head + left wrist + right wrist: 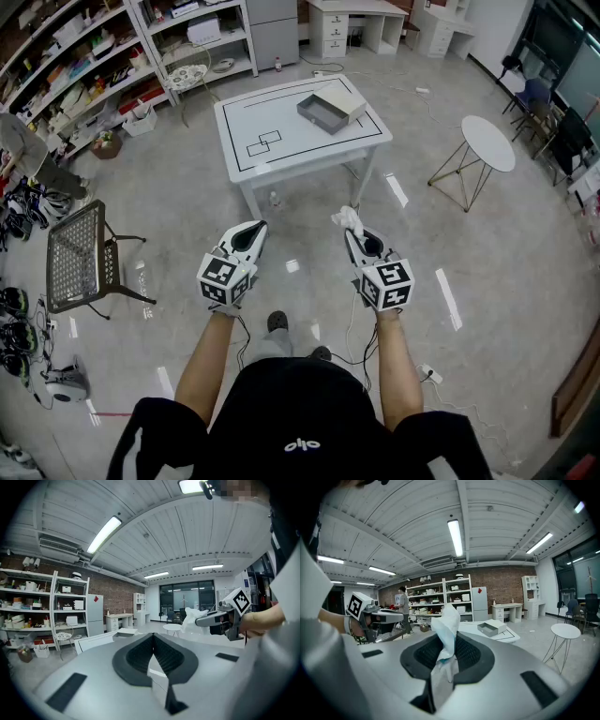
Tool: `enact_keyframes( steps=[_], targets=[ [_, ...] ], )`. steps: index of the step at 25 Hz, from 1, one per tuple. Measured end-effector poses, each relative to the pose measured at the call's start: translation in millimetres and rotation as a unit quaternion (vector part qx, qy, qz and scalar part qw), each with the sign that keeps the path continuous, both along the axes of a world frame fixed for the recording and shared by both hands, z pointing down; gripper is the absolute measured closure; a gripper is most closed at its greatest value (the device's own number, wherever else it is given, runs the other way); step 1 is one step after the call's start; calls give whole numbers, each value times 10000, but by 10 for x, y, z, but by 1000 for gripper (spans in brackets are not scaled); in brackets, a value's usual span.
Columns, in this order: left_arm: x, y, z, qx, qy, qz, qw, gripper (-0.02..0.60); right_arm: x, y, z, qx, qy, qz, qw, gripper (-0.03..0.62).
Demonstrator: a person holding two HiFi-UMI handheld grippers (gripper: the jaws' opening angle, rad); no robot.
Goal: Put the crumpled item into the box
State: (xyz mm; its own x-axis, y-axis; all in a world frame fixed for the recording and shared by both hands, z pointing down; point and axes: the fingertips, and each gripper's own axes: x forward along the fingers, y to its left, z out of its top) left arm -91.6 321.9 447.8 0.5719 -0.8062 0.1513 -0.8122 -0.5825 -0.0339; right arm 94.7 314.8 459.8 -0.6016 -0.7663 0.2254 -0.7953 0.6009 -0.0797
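- Holding a crumpled white paper item (446,620), our right gripper (350,234) has its jaws pinched on it, and the wad sticks out past the tips toward 12 o'clock.
- Our left gripper (153,637) has its jaws pressed together.
- The shallow grey open box (322,114) sits on the white square table (328,145), well apart at 12 o'clock from the item. We see only grey lining inside. A beige lid (349,100) lies just beside it at 2 o'clock.

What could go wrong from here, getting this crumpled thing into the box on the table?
The right gripper pinches only the lower part of the crumpled item; most of it sticks out loose, so it might slip free on the way. The box sits toward the far side of the table, well ahead, so a long reach could drop the light item beside it.
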Motion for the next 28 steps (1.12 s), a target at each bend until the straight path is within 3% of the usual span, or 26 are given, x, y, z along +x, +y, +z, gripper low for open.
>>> enact_keyframes(
  steps=[7,18,28],
  targets=[
    [-137,-69,-29,29,31,19,10000,574,-100,-54,-14,14,24,62,10000,522],
    [-404,-581,-112,125,127,248,9995,574,-357,-445,-82,-11,-28,304,9995,520],
    [-825,-1043,-111,77,252,522,9983,574,-813,-810,-138,-46,63,538,9985,520]
  ],
)
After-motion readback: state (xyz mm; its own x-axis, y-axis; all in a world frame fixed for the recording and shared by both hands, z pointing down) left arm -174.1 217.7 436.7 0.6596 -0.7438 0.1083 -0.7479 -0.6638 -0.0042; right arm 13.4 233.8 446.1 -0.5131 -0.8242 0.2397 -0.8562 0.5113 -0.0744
